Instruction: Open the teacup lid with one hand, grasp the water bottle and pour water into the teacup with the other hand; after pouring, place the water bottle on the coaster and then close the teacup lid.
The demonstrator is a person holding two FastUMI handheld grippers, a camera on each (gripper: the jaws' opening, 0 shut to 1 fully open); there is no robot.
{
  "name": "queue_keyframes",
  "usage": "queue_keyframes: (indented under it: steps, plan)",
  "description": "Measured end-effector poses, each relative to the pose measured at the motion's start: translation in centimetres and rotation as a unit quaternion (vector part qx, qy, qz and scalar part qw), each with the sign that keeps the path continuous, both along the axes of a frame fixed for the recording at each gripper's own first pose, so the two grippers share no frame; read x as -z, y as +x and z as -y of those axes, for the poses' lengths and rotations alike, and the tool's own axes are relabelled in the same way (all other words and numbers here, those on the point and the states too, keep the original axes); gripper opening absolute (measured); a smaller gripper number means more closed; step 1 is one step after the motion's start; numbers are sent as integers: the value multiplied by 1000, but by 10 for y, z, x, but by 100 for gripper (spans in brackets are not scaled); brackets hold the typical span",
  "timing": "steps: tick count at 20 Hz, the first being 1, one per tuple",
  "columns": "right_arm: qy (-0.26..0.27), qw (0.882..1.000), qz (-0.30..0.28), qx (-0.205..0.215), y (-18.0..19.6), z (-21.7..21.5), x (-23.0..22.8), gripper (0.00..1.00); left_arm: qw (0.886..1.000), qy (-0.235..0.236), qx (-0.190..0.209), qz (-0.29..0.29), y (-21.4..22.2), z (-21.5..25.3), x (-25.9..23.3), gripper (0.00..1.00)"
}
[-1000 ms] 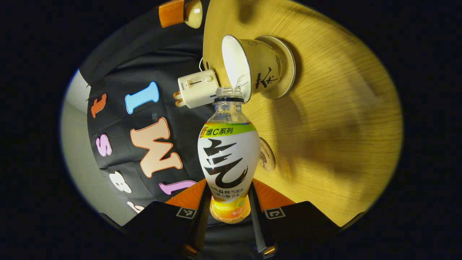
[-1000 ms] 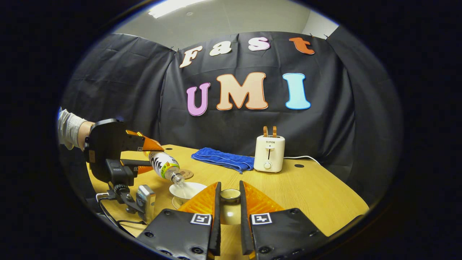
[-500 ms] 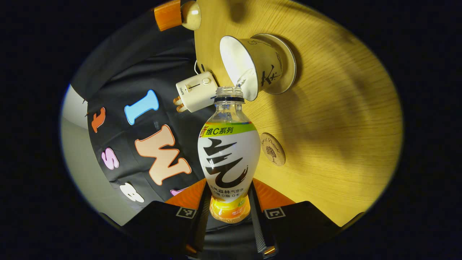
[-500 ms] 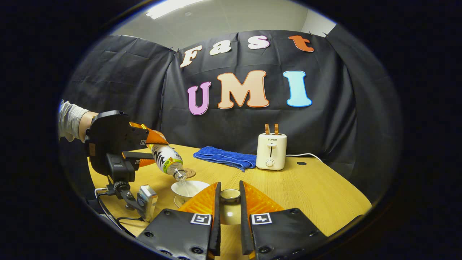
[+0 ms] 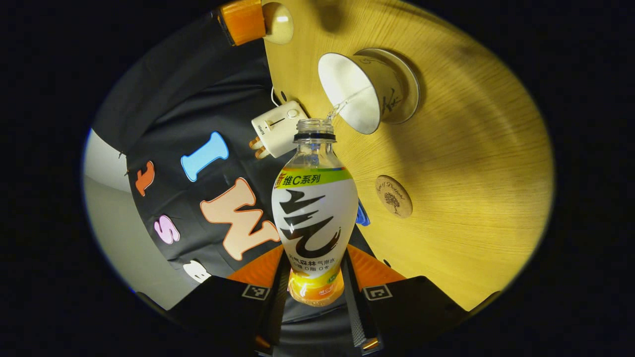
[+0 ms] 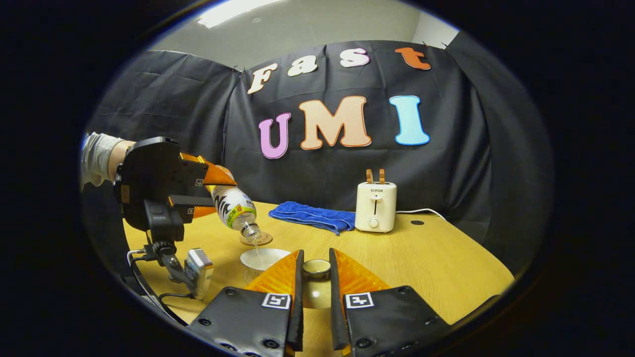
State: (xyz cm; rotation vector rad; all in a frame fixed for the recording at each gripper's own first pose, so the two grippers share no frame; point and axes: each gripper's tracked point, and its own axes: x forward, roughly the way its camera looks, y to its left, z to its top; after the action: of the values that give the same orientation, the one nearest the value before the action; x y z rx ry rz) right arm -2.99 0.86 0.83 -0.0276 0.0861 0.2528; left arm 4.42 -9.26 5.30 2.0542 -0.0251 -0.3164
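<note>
Mid-pour: the left gripper, jaws clamped on a clear plastic water bottle with white label, tips a thin stream into the open white porcelain teacup on the wooden surface. The right gripper, jaws clamped on the cream teacup lid, holds it aloft. Left to do: bottle to the round wooden coaster, then lid back on.

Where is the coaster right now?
In the left gripper view, the coaster lies bare on the table, right of the water bottle, below the teacup.
</note>
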Motion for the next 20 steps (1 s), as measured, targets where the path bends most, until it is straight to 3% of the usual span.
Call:
queue_keyframes:
  steps: [20]
  plan:
    - [-8,1000,-14,-2,2,-1,12,27,999,35,-12,-39,3,-8,34,53]
